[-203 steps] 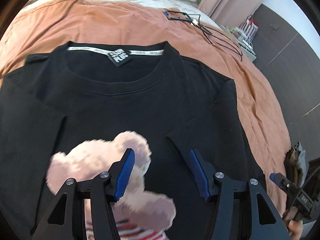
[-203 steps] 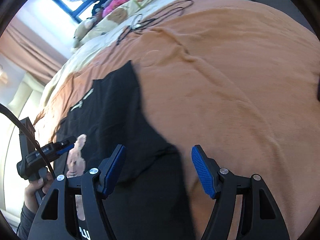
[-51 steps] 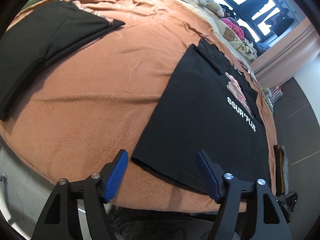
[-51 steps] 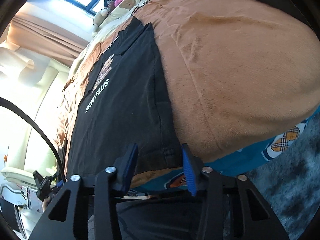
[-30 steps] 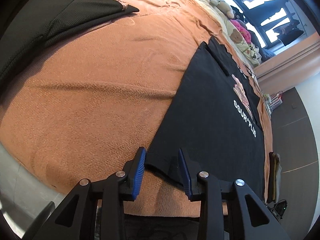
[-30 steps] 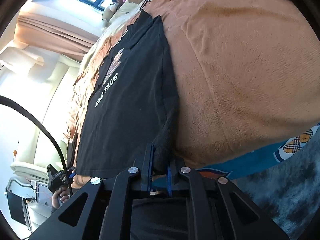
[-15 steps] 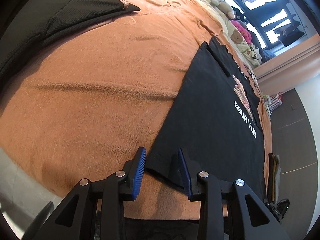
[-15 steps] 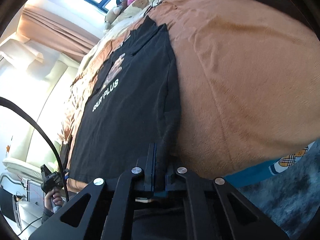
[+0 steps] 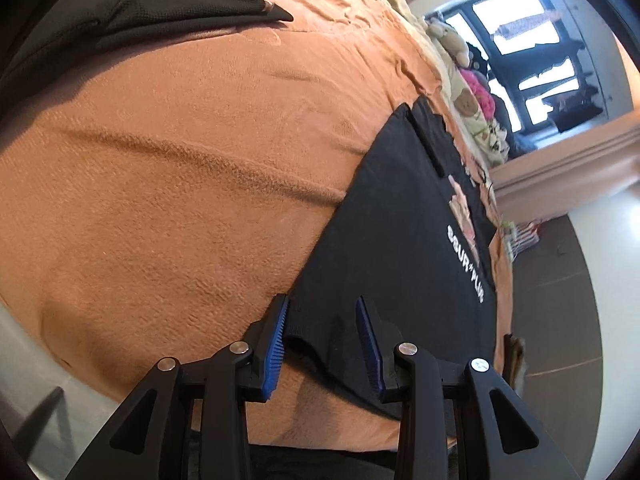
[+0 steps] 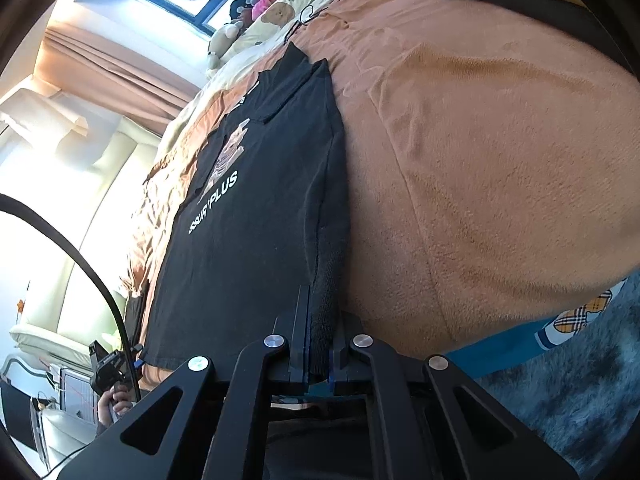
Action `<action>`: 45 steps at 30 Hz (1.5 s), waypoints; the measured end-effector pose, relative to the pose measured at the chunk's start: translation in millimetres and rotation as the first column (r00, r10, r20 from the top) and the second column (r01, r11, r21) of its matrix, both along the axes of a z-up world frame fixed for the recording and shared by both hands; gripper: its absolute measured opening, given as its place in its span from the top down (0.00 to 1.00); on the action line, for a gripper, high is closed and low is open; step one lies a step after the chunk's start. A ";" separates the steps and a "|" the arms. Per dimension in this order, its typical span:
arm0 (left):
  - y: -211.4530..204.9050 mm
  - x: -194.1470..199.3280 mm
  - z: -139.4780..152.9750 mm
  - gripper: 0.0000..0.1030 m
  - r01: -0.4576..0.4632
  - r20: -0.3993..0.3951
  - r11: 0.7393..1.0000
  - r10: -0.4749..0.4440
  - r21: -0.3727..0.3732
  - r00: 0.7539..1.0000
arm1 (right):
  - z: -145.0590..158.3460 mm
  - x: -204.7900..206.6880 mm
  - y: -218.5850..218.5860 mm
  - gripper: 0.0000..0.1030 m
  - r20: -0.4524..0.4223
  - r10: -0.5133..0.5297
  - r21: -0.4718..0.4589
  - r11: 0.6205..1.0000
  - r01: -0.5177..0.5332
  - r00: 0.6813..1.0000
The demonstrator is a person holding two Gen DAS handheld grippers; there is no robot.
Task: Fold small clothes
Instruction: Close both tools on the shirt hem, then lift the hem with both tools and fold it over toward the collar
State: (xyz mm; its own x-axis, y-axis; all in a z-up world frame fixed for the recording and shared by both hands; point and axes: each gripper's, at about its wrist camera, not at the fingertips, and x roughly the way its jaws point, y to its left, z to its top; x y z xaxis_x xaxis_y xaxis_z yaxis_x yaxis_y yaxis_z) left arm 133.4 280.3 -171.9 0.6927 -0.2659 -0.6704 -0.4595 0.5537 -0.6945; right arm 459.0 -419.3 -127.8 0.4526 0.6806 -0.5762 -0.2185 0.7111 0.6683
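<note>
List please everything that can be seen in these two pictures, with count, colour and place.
T-shirt: one, black with a pale print and white lettering, flat on the bed, sleeves folded in.
Blanket: one, orange-brown, covering the bed.
Dark garment: one, black, far corner of the bed in the left view.
Soft toys: several, beige and pink, at the head of the bed.
Window: one, bright, behind the toys.
Curtain: one, tan, beside the window.
Left claw: one, black with blue pads, jaws around the shirt's hem corner, a gap remaining.
Right claw: one, black, shut on the other hem corner.
</note>
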 end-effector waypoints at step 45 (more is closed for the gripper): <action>-38.7 -90.4 123.6 0.95 0.014 0.237 0.996 -0.034 0.083 0.971 | 109.8 -88.3 -43.0 0.98 0.245 -0.017 -0.006 1.000 0.019 0.969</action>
State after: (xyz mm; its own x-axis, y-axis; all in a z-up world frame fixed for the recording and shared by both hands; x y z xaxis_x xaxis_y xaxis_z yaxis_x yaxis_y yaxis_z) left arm 43.1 241.6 -48.4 0.8292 -0.2367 -0.5064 -0.2720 0.6206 -0.7355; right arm 370.7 -462.4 -18.0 0.5928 0.6666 -0.4518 -0.3622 0.7218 0.5897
